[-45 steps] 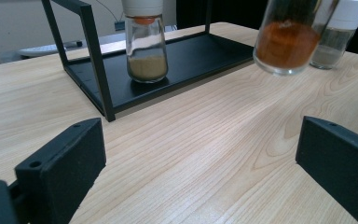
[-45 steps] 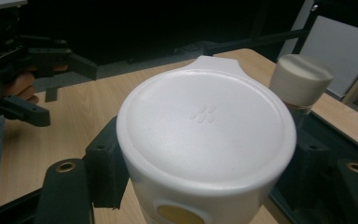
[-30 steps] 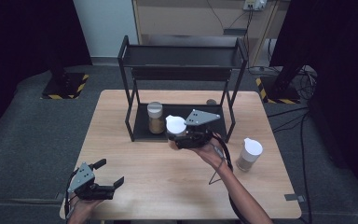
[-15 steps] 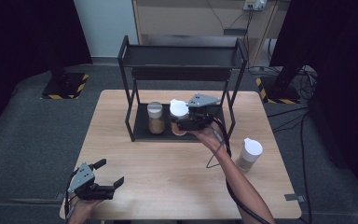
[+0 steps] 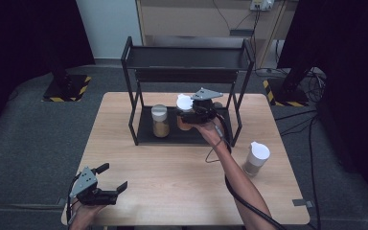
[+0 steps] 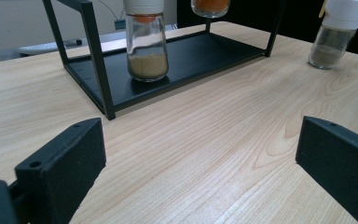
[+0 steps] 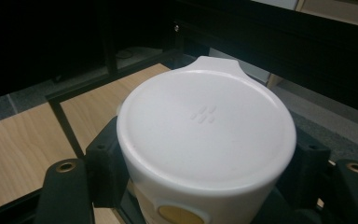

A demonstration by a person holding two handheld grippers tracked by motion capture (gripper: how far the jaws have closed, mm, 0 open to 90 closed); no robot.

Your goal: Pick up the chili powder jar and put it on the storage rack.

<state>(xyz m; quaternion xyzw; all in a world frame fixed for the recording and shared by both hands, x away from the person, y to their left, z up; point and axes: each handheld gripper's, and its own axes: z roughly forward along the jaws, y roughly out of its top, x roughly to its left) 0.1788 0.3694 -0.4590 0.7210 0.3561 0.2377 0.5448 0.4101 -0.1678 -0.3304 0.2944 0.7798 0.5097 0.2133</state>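
Your right gripper (image 5: 186,115) has its jaws clamped on the white-capped spice jar (image 5: 184,111), held over the lower tray of the black rack (image 5: 187,136), at three o'clock of the tan-filled jar (image 5: 160,120). Your left gripper (image 5: 111,178) rests at seven o'clock on the counter (image 5: 172,182), jaws wide and empty.

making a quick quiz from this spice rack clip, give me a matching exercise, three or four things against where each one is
Things:
1. jar with tan powder
2. jar with orange powder
3. jar with grey powder
4. left gripper

Places:
A. on the bare table, right of the rack
B. near the table's front left corner, jaws apart
C. standing alone on the rack's bottom shelf
D. clamped in the right gripper at the rack

Pairs: 1-C, 2-D, 3-A, 4-B
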